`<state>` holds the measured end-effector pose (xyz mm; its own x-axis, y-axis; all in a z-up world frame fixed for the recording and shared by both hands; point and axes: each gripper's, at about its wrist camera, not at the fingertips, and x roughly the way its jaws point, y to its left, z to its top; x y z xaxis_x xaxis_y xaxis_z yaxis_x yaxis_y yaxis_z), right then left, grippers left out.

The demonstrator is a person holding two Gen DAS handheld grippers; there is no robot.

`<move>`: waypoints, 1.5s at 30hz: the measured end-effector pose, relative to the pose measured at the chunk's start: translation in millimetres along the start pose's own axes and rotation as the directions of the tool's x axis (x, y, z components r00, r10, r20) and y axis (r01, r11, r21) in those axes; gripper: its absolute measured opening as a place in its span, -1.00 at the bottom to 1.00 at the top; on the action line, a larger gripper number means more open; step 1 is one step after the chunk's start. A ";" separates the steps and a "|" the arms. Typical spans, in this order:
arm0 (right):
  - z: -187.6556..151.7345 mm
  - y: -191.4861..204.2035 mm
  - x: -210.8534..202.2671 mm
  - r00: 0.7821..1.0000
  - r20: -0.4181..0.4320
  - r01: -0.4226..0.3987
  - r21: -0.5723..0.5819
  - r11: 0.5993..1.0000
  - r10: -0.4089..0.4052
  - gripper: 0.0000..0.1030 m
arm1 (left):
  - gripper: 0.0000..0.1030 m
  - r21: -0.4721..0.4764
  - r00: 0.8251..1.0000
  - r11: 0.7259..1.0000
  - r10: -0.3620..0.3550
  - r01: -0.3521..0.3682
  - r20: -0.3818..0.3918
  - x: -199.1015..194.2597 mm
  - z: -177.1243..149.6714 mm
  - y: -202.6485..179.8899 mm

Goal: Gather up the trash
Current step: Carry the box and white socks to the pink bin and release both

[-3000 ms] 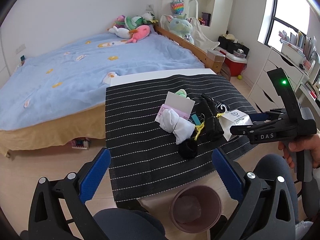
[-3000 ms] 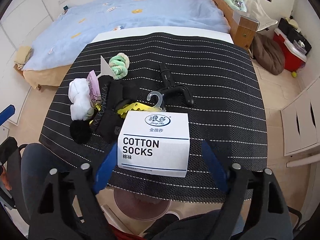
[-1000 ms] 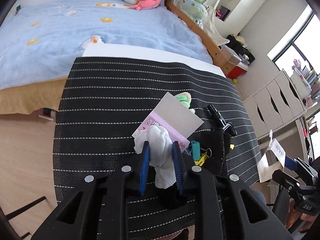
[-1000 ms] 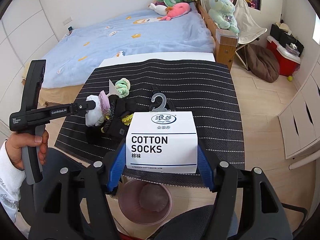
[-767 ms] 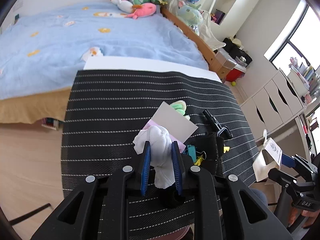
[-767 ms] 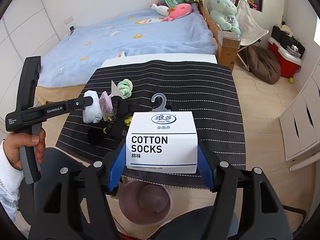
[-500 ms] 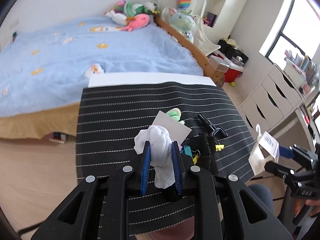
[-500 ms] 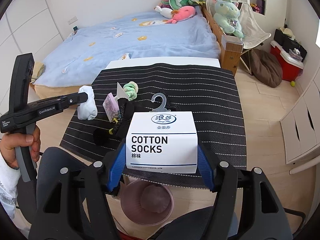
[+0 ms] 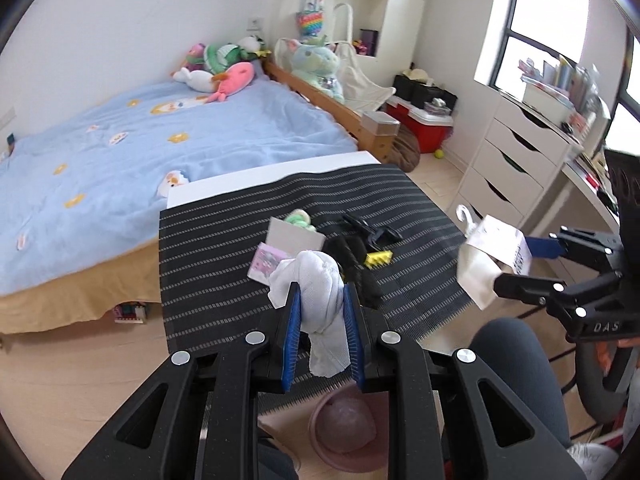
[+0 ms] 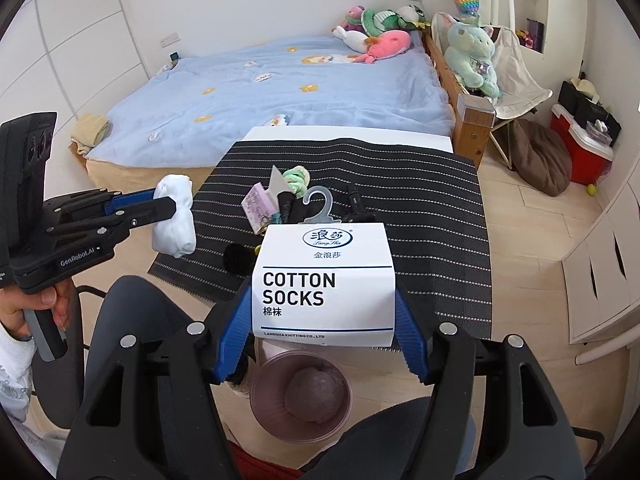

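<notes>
From the left wrist view, the left gripper [image 9: 322, 328] has its blue pads drawn in tight on a white sock [image 9: 320, 300], which bulges out above the fingertips and hangs in a loose flap below them; it looks soft, light and limp, so a pinch through the bunched middle, as here, seems the safest hold, while the hanging tail would likely slip. Straight below the claw sits the pink bin [image 9: 346, 428], and ahead of the fingertips on the striped mat [image 9: 208, 264] lie a pink card packet [image 9: 266, 264], a black sock [image 9: 352, 260] and a yellow clip [image 9: 378, 258]. Off to the right, the right gripper [image 9: 516, 262] carries the sock label sideways. Against the view three seconds back, where this claw stood wide open above the mat with the white sock lying in the pile, it now has the sock lifted clear and drawn toward the bin. In the right wrist view, the right gripper [image 10: 324, 308] is part-way closed, its pads pressing the two side edges of the cotton socks label [image 10: 324, 276], a folded card with a small grey hook [image 10: 320, 200] at its top; it looks light and fairly stiff, though easily buckled, so edge pressure should stay gentle. The bin [image 10: 300, 396] lies directly beneath the claw, and the left gripper [image 10: 160, 200] holds the white sock [image 10: 174, 216] out to the left. Three seconds ago the label was low over the near edge of the mat; now it is raised above the bin.
</notes>
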<state>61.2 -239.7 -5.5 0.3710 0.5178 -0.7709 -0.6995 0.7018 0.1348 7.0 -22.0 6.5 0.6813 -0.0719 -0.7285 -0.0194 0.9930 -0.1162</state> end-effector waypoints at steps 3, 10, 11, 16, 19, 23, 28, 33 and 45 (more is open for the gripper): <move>-8.8 6.1 -5.6 1.000 -0.001 -0.008 -0.010 1.000 0.008 0.25 | -0.60 0.024 1.000 1.000 -0.009 0.009 -0.003 -6.4 -11.2 -10.3; -36.3 16.7 -18.7 1.000 -0.012 -0.019 -0.022 1.000 0.019 0.25 | -0.60 0.079 0.999 0.996 -0.035 0.038 -0.039 -11.5 -41.6 -34.7; -41.1 16.7 -20.3 1.000 -0.016 -0.018 -0.017 1.000 0.018 0.25 | -0.60 0.083 0.998 0.996 -0.038 0.041 -0.043 -11.2 -44.7 -37.2; -58.5 14.9 -23.3 0.999 -0.038 -0.013 0.000 1.000 0.013 0.25 | -0.60 0.114 0.995 0.991 -0.059 0.069 -0.083 -6.9 -63.9 -53.4; -66.4 13.1 -24.9 0.999 -0.045 -0.009 0.012 1.000 0.009 0.25 | -0.60 0.127 0.993 0.988 -0.071 0.084 -0.098 -5.0 -71.4 -61.6; -71.9 11.5 -28.1 0.999 -0.043 -0.008 0.023 1.000 0.009 0.25 | -0.35 0.133 0.990 0.986 -0.087 0.102 -0.110 -4.9 -74.4 -65.7; -74.7 11.9 -30.2 0.999 -0.041 -0.010 0.026 1.000 0.011 0.25 | 0.72 0.102 0.993 0.991 -0.084 0.092 -0.079 -7.1 -74.4 -63.6; -74.4 13.7 -30.4 0.999 -0.042 -0.018 0.019 1.000 0.018 0.25 | 0.83 0.079 0.997 0.996 -0.030 0.035 -0.069 -8.5 -73.1 -56.7; -74.4 23.4 -28.8 0.998 -0.046 -0.040 -0.006 0.999 0.040 0.25 | 0.85 0.035 0.999 0.999 0.024 -0.022 -0.036 -21.6 -70.7 -37.6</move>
<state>-11.3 -274.6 -26.5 0.3142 0.5223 -0.7928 -0.7176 0.6774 0.1619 -58.7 -64.4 -21.2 0.6539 -0.0517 -0.7549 -0.0094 0.9970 -0.0764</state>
